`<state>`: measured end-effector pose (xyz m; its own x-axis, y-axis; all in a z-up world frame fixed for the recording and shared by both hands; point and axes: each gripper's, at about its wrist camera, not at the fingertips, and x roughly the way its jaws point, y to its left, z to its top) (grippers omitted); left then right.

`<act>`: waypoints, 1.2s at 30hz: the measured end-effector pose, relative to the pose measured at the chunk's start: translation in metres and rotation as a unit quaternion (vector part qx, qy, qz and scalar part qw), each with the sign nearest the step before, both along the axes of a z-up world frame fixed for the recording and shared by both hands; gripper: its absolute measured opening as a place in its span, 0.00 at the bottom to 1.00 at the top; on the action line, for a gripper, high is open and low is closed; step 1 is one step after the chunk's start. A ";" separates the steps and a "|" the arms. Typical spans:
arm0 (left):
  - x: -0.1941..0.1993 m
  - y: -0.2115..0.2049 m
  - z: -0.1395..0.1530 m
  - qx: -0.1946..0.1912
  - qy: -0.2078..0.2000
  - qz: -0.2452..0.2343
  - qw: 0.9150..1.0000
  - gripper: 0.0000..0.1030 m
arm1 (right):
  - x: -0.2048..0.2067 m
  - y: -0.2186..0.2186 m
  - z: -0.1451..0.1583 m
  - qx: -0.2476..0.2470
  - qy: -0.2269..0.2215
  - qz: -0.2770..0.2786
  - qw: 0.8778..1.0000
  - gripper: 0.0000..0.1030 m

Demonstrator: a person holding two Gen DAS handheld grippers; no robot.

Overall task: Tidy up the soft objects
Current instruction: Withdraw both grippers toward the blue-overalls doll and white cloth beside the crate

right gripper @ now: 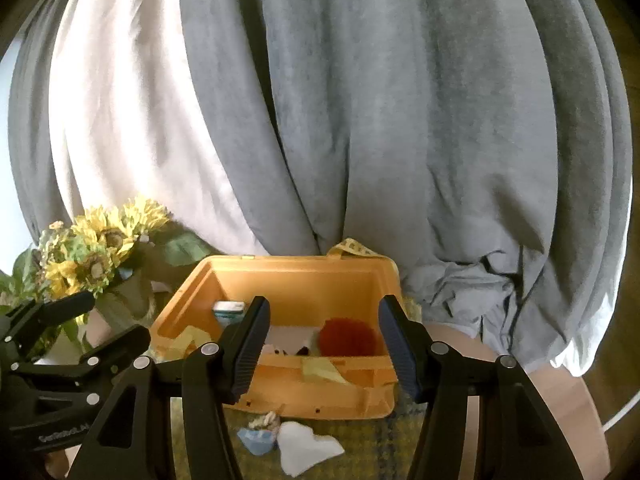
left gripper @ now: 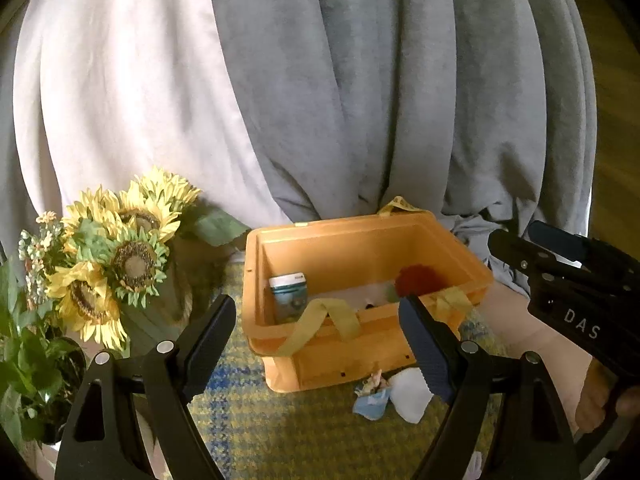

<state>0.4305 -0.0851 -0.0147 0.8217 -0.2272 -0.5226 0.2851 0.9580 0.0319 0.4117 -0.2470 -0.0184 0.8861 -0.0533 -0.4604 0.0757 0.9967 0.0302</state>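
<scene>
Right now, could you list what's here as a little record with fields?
surface: patterned yellow-blue cloth
container: orange bin, open, yellow straps
in bin: red fluffy thing, small teal box
outside bin, in front: white heart-shaped piece, small blue piece
left of bin: sunflowers
behind: grey and white curtain
left gripper: open, empty
right gripper: open, empty

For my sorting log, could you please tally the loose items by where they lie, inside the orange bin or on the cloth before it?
Inside the orange bin: 2 (teal-labelled container, red fuzzy item)
On the cloth: 2 (white cloth piece, small blue item)
Total: 4
</scene>
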 end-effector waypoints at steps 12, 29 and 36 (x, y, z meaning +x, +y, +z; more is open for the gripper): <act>-0.019 -0.004 -0.031 0.021 0.008 -0.009 1.000 0.81 | -0.015 0.000 -0.030 -0.005 0.035 0.007 0.999 0.56; -0.015 -0.011 -0.084 0.039 0.061 -0.025 0.997 0.81 | -0.011 0.002 -0.081 -0.006 0.104 0.023 0.994 0.56; -0.011 -0.015 -0.100 0.045 0.084 -0.034 0.995 0.81 | -0.005 0.000 -0.097 0.008 0.129 0.033 0.991 0.56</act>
<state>0.4197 -0.1004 -0.1149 0.7051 -0.2259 -0.6722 0.3582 0.9316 0.0627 0.4069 -0.2467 -0.1150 0.7400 0.0107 -0.6726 0.0172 0.9992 0.0348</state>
